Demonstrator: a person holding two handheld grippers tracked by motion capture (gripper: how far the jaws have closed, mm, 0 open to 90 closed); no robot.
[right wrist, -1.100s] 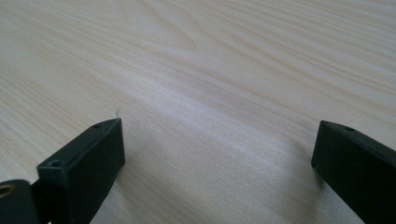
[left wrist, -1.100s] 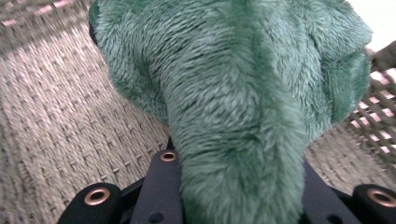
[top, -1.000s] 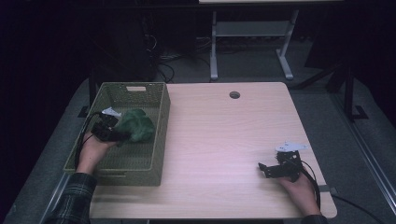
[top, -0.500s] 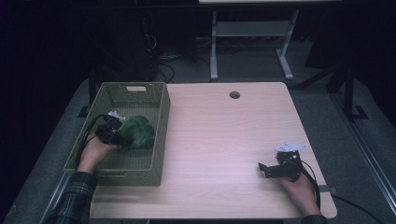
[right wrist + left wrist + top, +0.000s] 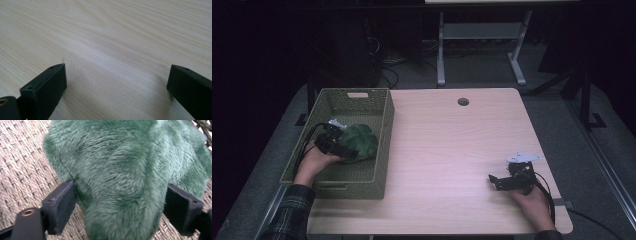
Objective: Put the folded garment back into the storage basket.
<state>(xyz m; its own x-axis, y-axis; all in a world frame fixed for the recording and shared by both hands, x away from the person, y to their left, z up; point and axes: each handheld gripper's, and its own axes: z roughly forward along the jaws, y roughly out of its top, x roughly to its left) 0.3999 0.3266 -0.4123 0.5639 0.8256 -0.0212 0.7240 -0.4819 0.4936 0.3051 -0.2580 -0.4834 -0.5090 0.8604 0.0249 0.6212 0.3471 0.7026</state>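
Green plush dropped off in the basket, and the left gripper lets go.

The left gripper (image 5: 343,146) has just been opening its jaws; they stand spread on either side of the green plush toy (image 5: 125,175), which sits between them on the woven floor of the olive basket (image 5: 384,150), no longer squeezed as far as I can judge. The right gripper (image 5: 495,180) waits on the table (image 5: 452,150), jaws wide and empty. Next call, I'd say: back the left hand straight out without snagging the fur.
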